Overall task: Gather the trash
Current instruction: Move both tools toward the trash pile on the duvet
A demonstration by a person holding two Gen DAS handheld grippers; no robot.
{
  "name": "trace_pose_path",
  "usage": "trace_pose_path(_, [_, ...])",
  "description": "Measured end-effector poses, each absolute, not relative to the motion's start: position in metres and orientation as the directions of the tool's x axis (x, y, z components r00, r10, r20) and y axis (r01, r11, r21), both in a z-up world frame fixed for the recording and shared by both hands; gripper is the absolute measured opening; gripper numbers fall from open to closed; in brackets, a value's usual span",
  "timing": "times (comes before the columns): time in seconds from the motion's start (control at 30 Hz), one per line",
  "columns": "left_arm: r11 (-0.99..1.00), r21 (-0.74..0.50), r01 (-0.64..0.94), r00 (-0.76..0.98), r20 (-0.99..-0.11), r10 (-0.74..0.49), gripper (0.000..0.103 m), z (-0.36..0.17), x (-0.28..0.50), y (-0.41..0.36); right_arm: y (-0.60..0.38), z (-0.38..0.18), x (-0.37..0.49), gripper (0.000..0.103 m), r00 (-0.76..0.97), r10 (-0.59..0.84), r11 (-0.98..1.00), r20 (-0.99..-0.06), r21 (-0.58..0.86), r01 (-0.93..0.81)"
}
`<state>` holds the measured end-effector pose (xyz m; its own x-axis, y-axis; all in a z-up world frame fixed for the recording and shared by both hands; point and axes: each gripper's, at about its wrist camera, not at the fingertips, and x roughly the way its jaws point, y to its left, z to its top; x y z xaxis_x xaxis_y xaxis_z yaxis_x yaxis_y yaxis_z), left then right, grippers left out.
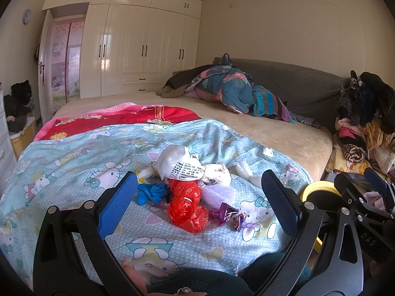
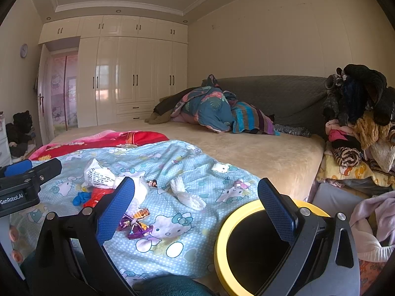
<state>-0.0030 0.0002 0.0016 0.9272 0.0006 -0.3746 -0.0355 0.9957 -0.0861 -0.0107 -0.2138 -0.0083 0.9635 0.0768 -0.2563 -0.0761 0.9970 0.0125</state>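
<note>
A heap of trash lies on the light blue cartoon-print blanket (image 1: 74, 153): a crumpled red plastic bag (image 1: 187, 204), a blue glove (image 1: 150, 193), a white printed bag (image 1: 182, 165), purple wrappers (image 1: 229, 215) and a white tissue (image 2: 187, 194). My left gripper (image 1: 200, 202) is open, its blue pads either side of the red bag, held above it. My right gripper (image 2: 197, 204) is open too, with nothing between its pads, above the blanket's right edge. A yellow-rimmed bin (image 2: 246, 246) with a dark inside stands beside the bed, under the right finger.
The beige bed (image 1: 271, 128) runs back to a grey headboard (image 1: 296, 81) with bundled bedding (image 1: 222, 86). A red blanket (image 1: 123, 120) lies behind the blue one. Piled clothes (image 2: 358, 128) stand at the right. White wardrobes (image 1: 140, 49) line the far wall.
</note>
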Motion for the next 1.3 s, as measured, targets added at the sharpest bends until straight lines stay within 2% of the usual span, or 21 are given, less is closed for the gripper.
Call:
trace_pose_path(0.87, [0.996,-0.088,-0.008,0.928,-0.372,-0.026,0.092,0.016,0.0,-0.009,-0.21,-0.014,-0.01,0.097,0.96,0.088,0.996,-0.265,0.015,-0.087])
trace_pose_path(1.3, [0.976,-0.209,-0.054,0.923,-0.384,-0.031,0.092,0.01,0.007,0.025,-0.193,-0.008,0.008,0.097,0.944,0.183,0.983,-0.274,0.038,-0.179])
